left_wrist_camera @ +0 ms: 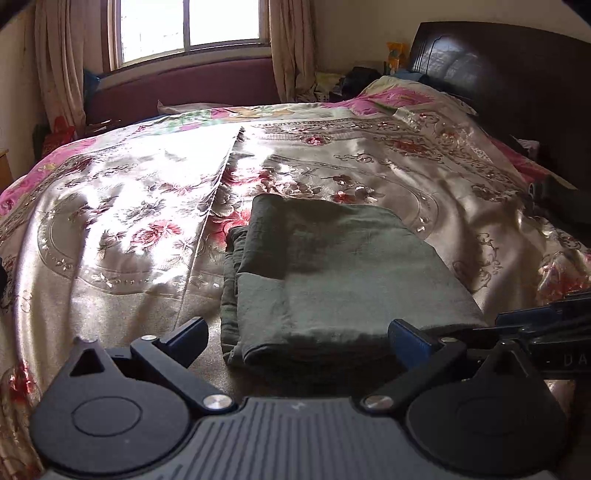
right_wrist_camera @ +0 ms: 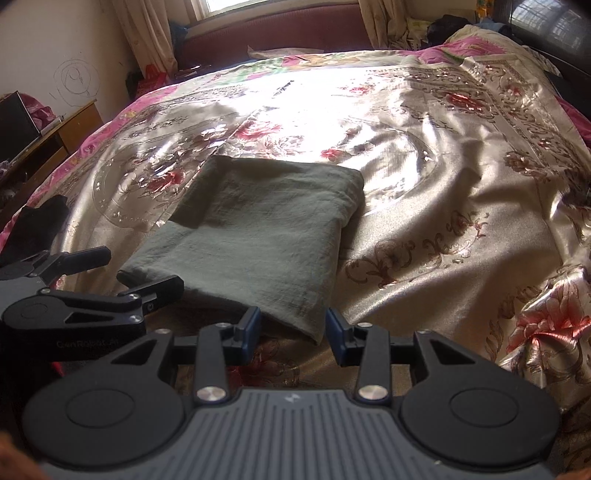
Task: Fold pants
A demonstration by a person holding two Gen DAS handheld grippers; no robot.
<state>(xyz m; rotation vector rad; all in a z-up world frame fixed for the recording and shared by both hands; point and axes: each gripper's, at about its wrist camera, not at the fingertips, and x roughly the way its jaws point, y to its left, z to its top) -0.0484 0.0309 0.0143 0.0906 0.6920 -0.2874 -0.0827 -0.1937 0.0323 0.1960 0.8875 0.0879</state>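
A grey-green cotton pair of pants [left_wrist_camera: 332, 273], folded into a flat rectangle, is seen lying on a shiny floral satin bedspread [left_wrist_camera: 122, 221] directly ahead of both grippers. The left gripper [left_wrist_camera: 299, 332] is spread wide, nothing held, the pants' near edge between its fingers. The right gripper [right_wrist_camera: 293, 326] is parted around the near corner, ungripped.

A shiny floral bedspread [left_wrist_camera: 129, 221] fills the middle of the frame. A dark headboard [left_wrist_camera: 517, 85] stands upper right, a curtained window [left_wrist_camera: 188, 26] upper centre, a wooden desk [right_wrist_camera: 55, 136] far left.
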